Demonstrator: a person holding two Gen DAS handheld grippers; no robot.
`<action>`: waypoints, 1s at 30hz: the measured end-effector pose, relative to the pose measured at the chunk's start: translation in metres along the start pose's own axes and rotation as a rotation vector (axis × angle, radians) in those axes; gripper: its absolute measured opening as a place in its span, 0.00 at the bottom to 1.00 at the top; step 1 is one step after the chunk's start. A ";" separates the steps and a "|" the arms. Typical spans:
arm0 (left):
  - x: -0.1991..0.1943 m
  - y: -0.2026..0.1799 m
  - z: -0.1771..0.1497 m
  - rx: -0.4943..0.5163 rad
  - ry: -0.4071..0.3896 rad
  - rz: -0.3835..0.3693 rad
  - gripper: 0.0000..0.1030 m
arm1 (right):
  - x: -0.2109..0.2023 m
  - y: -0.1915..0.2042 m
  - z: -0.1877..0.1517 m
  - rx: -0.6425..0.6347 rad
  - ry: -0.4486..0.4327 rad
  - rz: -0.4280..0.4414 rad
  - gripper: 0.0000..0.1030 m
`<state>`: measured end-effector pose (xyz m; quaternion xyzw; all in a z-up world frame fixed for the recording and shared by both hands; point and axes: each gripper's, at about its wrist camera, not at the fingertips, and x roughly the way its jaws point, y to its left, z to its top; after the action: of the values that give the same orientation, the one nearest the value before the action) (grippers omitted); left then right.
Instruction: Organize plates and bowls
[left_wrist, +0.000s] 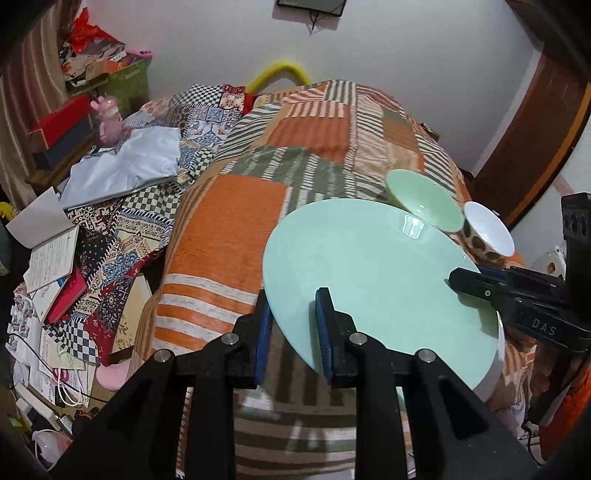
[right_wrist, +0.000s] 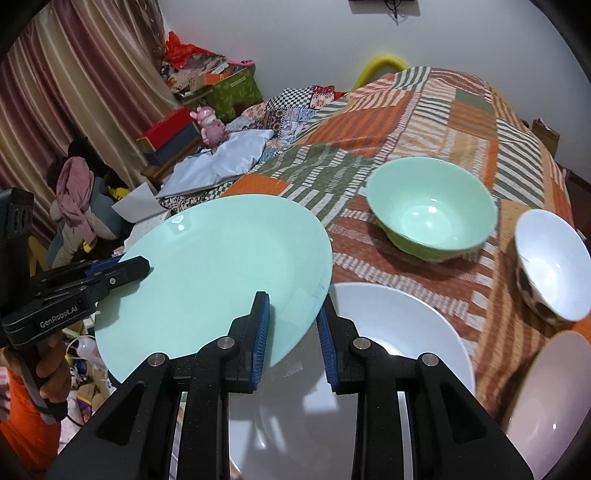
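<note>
Here the mint-green plate (right_wrist: 221, 273) hangs tilted in the air above the near edge of the patchwork bedspread (right_wrist: 424, 110), gripped at two points on its rim. The left gripper (left_wrist: 291, 332) has its blue pads (left_wrist: 325, 332) closed over the plate's near-left edge, one finger above and one below. The right gripper (right_wrist: 293, 332) pinches the plate's opposite edge in the same way, its jaws narrowed onto the rim.

Just beneath the plate's right edge, a white plate (right_wrist: 399, 325) lies flat on the bedspread; the mint plate overlaps its left side from above. Beyond it, a green bowl (right_wrist: 432, 210) stands upright with a strip of bare cloth between it and the plates. To its right, a white bowl with brown spots (right_wrist: 550, 266) leans slightly, close to the bed's right edge. A pale pink dish (right_wrist: 546, 387) sits at the near right corner, partly cut off.

Past the bowls the bedspread runs bare toward the white wall (right_wrist: 295, 37). Off the plate's left edge the bed ends, and below lies a cluttered floor (left_wrist: 44, 314) of books and papers.
</note>
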<state>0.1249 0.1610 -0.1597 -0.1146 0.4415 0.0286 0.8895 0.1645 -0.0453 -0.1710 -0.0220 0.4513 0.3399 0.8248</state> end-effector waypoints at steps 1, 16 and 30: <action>-0.001 -0.005 -0.001 0.002 -0.001 -0.003 0.22 | -0.004 -0.003 -0.003 0.003 -0.005 -0.002 0.24; -0.009 -0.063 -0.018 0.056 -0.017 -0.058 0.22 | -0.049 -0.036 -0.036 0.085 -0.075 -0.027 0.24; 0.002 -0.086 -0.033 0.095 0.010 -0.103 0.22 | -0.057 -0.049 -0.063 0.146 -0.076 -0.071 0.24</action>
<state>0.1135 0.0697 -0.1650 -0.0952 0.4404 -0.0388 0.8919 0.1265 -0.1353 -0.1778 0.0351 0.4424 0.2771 0.8522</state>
